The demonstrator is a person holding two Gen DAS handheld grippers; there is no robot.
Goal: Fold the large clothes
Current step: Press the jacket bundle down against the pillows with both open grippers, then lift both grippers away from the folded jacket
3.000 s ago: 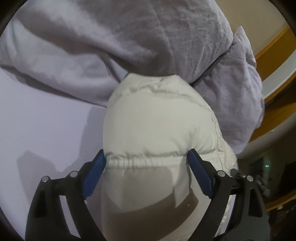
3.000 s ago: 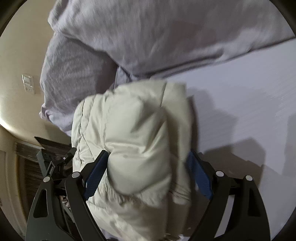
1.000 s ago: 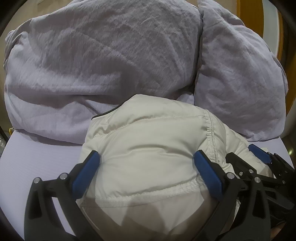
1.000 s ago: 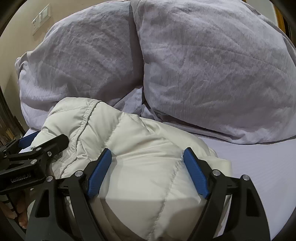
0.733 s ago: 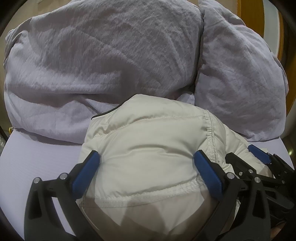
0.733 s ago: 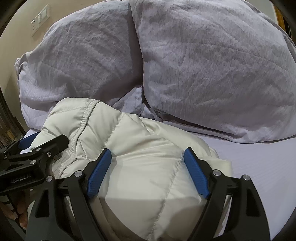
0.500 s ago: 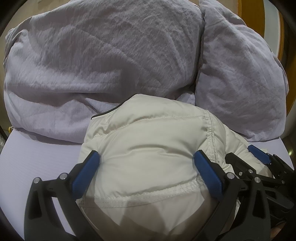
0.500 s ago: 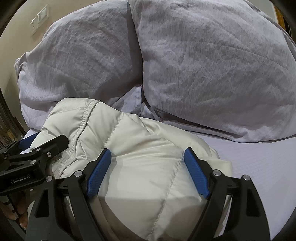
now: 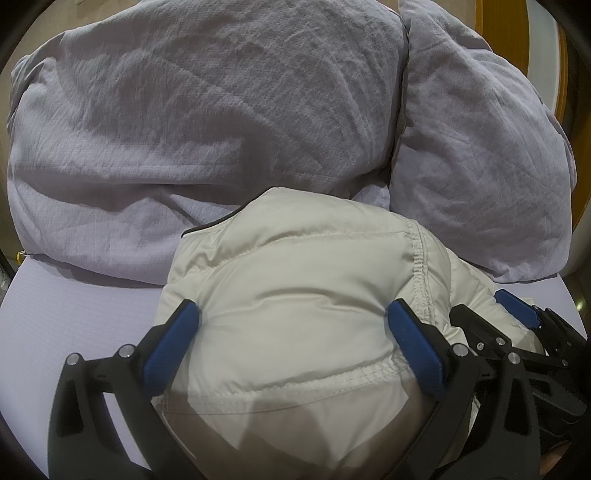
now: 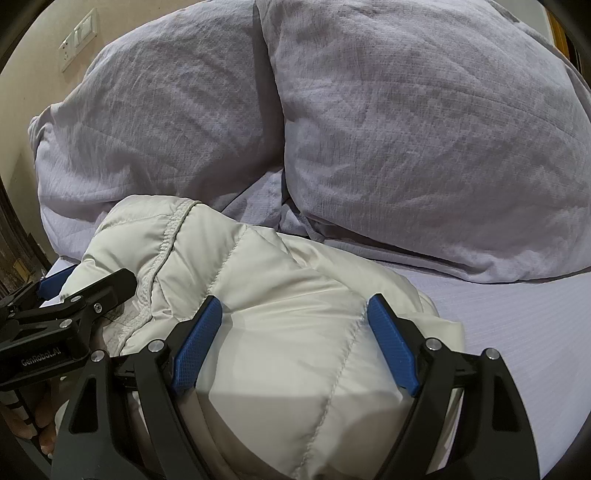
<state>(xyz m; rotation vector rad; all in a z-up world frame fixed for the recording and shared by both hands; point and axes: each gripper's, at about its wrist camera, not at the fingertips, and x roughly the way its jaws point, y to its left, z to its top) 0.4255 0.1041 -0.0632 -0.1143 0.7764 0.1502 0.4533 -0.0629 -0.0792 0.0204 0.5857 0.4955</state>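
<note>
A cream quilted puffer jacket, bundled into a thick fold, rests on the bed in front of two pillows. My left gripper has its blue-padded fingers spread wide around the bundle's left part, pressing its sides. My right gripper grips the right part of the same jacket in the same way. Each gripper shows in the other's view: the right one and the left one. The jacket's underside is hidden.
Two large lilac pillows lie side by side just behind the jacket. The bed's pale lilac sheet stretches to the right. A wall switch plate is at upper left, wooden trim at far right.
Three seconds ago the bundle was held up at an angle; both grippers have since brought it down level in front of the pillows. Nothing has moved over the last second.
</note>
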